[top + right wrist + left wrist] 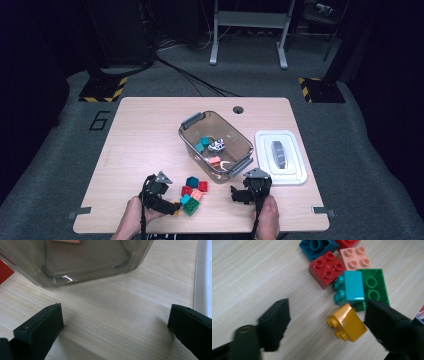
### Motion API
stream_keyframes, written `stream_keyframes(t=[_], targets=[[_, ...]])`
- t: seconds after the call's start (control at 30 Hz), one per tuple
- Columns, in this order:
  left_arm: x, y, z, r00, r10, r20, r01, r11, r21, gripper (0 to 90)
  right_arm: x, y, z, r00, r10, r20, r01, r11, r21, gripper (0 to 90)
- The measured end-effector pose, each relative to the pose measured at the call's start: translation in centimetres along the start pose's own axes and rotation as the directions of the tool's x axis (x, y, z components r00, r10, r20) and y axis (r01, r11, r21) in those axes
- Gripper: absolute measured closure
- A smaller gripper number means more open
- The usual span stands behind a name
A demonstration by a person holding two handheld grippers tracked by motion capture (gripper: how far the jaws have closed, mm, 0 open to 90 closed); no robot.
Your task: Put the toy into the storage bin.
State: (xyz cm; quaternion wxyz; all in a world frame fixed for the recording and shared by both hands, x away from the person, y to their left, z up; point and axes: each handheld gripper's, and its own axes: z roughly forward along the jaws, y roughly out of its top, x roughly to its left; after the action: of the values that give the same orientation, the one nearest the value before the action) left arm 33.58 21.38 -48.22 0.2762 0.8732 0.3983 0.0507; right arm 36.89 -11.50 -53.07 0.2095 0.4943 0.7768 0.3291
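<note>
A few bricks already lay in the clear bin (192, 134), while the left gripper (325, 322), jaws open around the yellow brick (347, 322) at the near table edge, had not gripped it, and the right gripper (115, 322) waited open.

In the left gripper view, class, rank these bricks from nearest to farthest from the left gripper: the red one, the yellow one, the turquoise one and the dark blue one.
1. Yellow brick: between the jaws of the left gripper, by the right-hand one.
2. Turquoise brick: just beyond the yellow, on its side.
3. Red brick: farther up, studs upward.
4. Dark blue brick: at the top edge, hollow side up.
</note>
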Motion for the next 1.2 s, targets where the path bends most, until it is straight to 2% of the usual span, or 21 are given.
stream_keyframes(t=[0.03,0.07,0.2,0.27,0.57,0.67,0.9,1.2], targets=[[0.0,0.0,0.0,0.9999,0.009,0.006,-0.009,0.9999,0.006,29.4,0.0,0.0,0.0,1.0000,-0.002,0.003,0.002,1.000,0.000,0.0],[-0.1,-0.1,0.1,0.9998,0.010,0.019,-0.010,0.9999,0.012,30.7,0.0,0.0,0.0,1.0000,-0.002,0.004,0.002,1.000,0.001,0.0],[-0.3,-0.3,0.2,0.9994,0.021,0.027,-0.022,0.9995,0.024,40.9,0.0,0.0,0.0,1.0000,-0.002,0.005,0.002,1.000,0.000,0.0],[-0.3,-0.4,0.2,0.9992,0.032,0.022,-0.033,0.9987,0.040,47.1,0.0,0.0,0.0,1.0000,0.000,0.000,0.000,1.000,0.000,0.0],[0.0,-0.5,0.3,0.9990,0.044,0.003,-0.044,0.9982,0.040,65.8,0.0,0.0,0.0,1.0000,0.001,0.005,-0.001,1.000,0.000,0.0],[0.2,-0.4,0.3,0.9987,0.052,0.000,-0.052,0.9978,0.040,67.0,0.0,0.0,0.0,1.0000,0.001,0.005,-0.001,1.000,0.000,0.0],[1.2,0.0,0.3,0.9995,0.031,-0.011,-0.031,0.9991,0.030,67.4,0.0,0.0,0.0,1.0000,0.001,0.005,-0.001,1.000,0.000,0.0],[2.7,0.8,-0.5,0.9992,0.010,-0.037,-0.010,0.9999,0.011,67.4,0.0,0.0,0.0,1.0000,0.001,0.005,-0.001,1.000,0.000,0.0]])
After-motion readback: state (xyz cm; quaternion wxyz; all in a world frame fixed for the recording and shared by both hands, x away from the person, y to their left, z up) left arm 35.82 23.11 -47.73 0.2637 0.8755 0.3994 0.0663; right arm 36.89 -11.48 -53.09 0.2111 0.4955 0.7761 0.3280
